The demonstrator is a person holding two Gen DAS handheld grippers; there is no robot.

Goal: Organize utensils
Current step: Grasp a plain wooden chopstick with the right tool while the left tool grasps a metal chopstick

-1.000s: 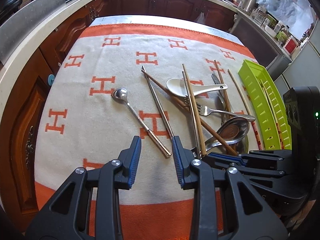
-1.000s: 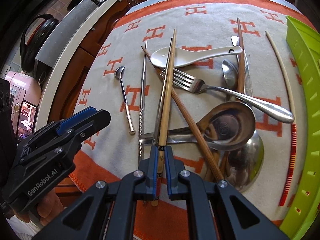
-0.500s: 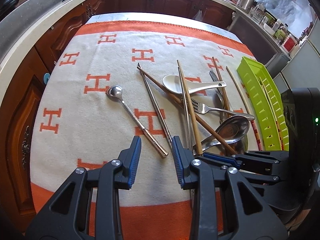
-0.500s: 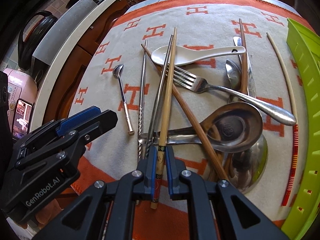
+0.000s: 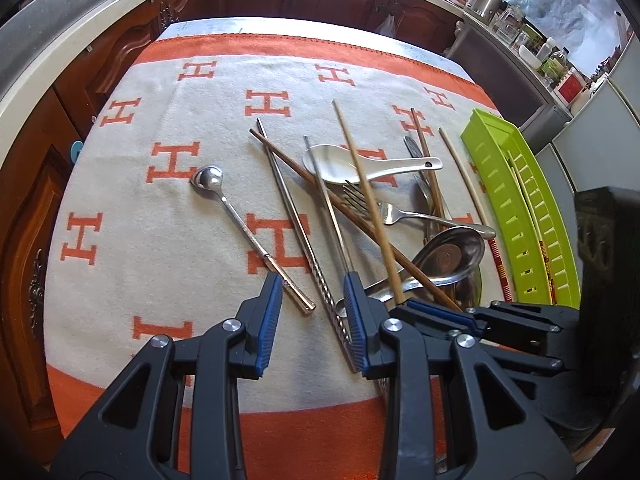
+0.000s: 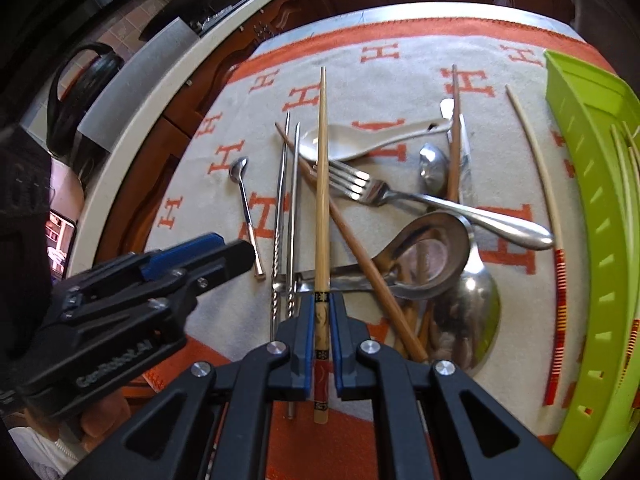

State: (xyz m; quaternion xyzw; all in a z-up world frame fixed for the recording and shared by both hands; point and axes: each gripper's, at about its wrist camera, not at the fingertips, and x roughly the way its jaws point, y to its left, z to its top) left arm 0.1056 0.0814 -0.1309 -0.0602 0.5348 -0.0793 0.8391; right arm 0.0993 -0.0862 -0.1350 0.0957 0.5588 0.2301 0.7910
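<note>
My right gripper (image 6: 319, 330) tilts steeply down at the near edge of the bench, its jaws having just been closing and now clenched on the patterned end of a bamboo chopstick (image 6: 321, 184); the stick runs straight away from me over the pile, crossing a dark wooden chopstick (image 6: 352, 240) and the bowl of a white ceramic spoon (image 6: 360, 142); my left gripper (image 5: 310, 316) also angled down, just beside the right one, jaws released and standing apart over the orange-and-cream blanket (image 5: 160, 240), the handle tip of a small metal spoon (image 5: 248, 232) and the twisted end of a metal chopstick (image 5: 296, 220) lying in the gap without touching the pads; a second metal chopstick (image 5: 328, 208) alongside it; a fork (image 6: 420, 200) resting across the heap, tines toward the bamboo stick; a large steel ladle (image 6: 424, 256) over a big steel spoon (image 6: 476, 308); a pale chopstick (image 6: 536, 168) with red banding lying near the green slotted tray (image 6: 592, 200) at the right edge of the blanket, the tray holding at least two pale sticks; part of a hand (image 6: 104, 424) visible under the left gripper's body in the right wrist view.
</note>
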